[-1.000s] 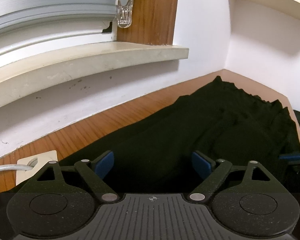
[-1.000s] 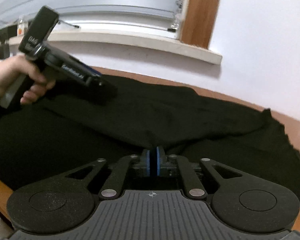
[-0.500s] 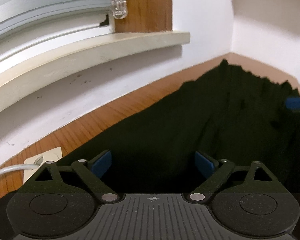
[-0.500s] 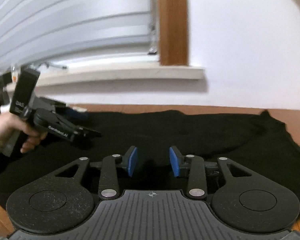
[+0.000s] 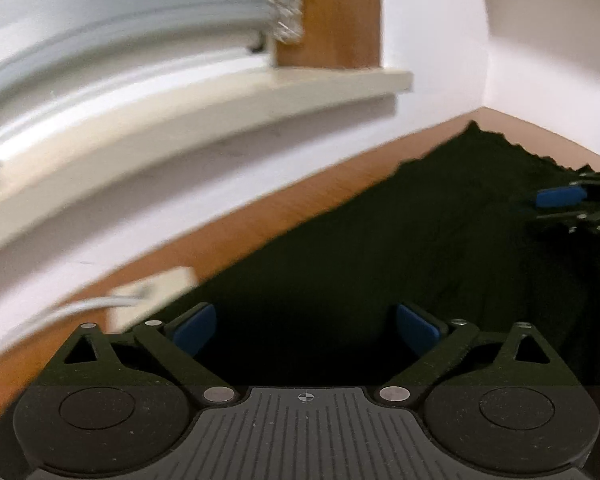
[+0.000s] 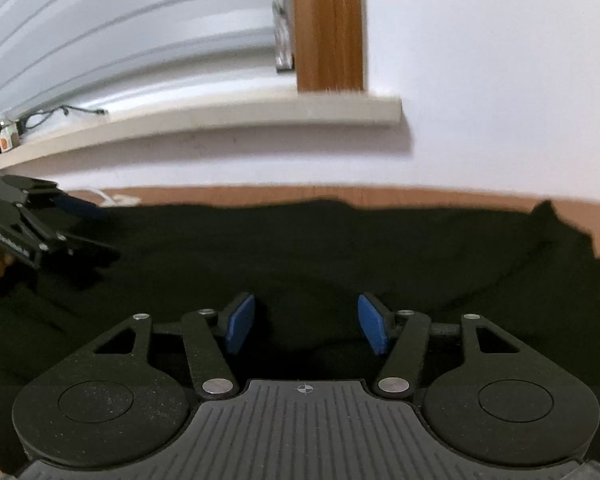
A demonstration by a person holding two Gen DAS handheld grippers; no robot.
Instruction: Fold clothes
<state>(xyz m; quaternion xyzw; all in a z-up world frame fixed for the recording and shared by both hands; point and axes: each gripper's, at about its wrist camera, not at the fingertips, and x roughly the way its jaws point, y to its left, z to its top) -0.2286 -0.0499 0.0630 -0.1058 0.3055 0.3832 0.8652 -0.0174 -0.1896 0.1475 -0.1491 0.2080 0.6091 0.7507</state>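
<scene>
A black garment [image 5: 440, 240] lies spread over the wooden table [image 5: 260, 220], reaching toward the far corner. My left gripper [image 5: 305, 330] hovers just above its near part, open, with nothing between the blue pads. In the right wrist view the same garment [image 6: 300, 248] fills the middle, and my right gripper [image 6: 306, 322] is open over it, holding nothing. The left gripper [image 6: 80, 224] shows at the left edge of that view, over the cloth. The right gripper [image 5: 560, 200] appears at the right edge of the left wrist view.
A white wall and a cream window sill [image 5: 220, 108] run along the table's far side, with blinds [image 6: 100, 40] and a wooden frame [image 6: 328, 24] above. A white socket plate with a cable [image 5: 152, 292] lies on the table near the garment's left edge.
My right gripper was shut on the cloth a second ago, then opened and let go; its fingers are now wider. Both grippers have shifted over the garment; the left stayed open.
</scene>
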